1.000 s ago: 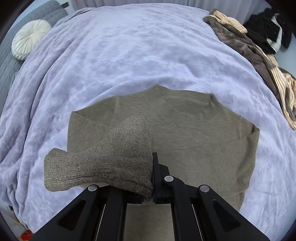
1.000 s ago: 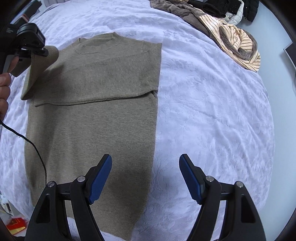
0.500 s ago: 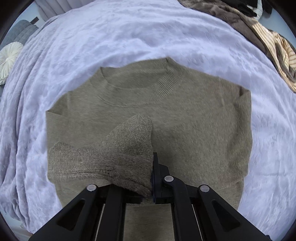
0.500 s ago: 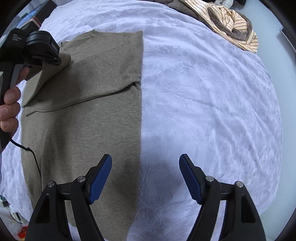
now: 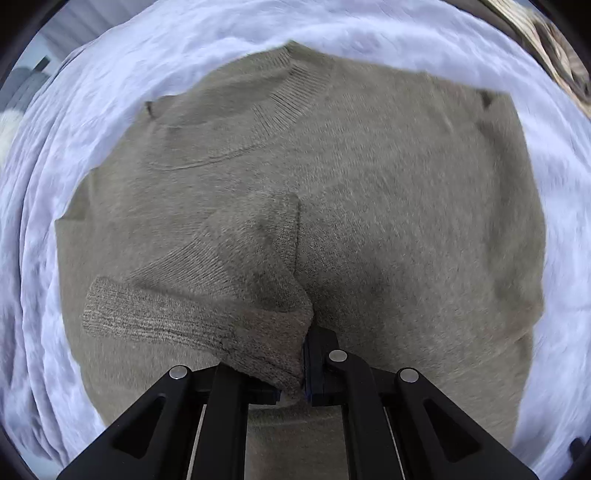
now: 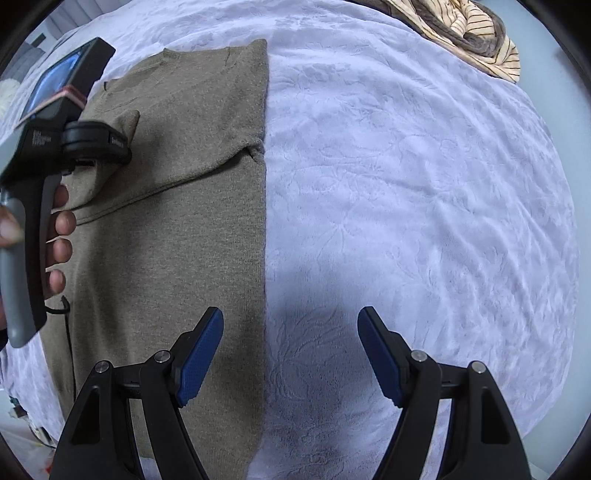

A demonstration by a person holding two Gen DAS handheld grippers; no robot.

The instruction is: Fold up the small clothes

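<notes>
An olive-brown knit sweater lies flat on a lilac bedspread, collar away from me. My left gripper is shut on the ribbed cuff of the sweater's left sleeve and holds it over the sweater's chest. In the right wrist view the sweater lies left of centre with its right side folded to a straight edge. My right gripper is open and empty, above that edge near the hem. The left gripper body and the hand show there at far left.
The bedspread spreads wide to the right of the sweater. A pile of striped and brown clothes lies at the far right corner, also showing blurred in the left wrist view. A cable hangs over the sweater's left part.
My left gripper has carried the sleeve cuff inward over the sweater body and come lower and closer. My right gripper has shifted left toward the sweater's folded edge, still open.
</notes>
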